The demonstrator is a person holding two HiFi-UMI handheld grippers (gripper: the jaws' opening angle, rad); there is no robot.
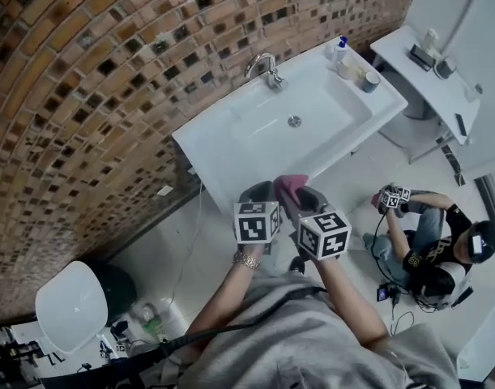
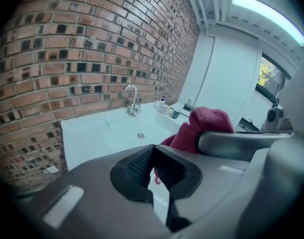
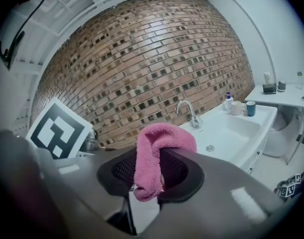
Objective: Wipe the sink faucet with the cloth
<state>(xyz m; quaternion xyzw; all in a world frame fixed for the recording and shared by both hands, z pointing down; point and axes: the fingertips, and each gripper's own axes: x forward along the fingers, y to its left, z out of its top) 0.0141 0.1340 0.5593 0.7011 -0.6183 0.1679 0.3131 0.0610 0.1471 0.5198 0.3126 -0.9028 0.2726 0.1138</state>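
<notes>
Pink cloth (image 3: 159, 148) is folded over and pinched between the jaws of the right gripper (image 3: 149, 172). They are closed firmly on it, so a bunched pad sticks out forward, handy for rubbing metal. The left gripper (image 2: 152, 166) has its jaws pressed together on nothing and waits alongside as a spare. Both hang in front of the sink (image 1: 223, 164), short of its near edge. The faucet (image 1: 266, 67) stands at the sink's far rim, against the brick wall (image 1: 85, 71). My guess is that a reach across the sink comes next.
</notes>
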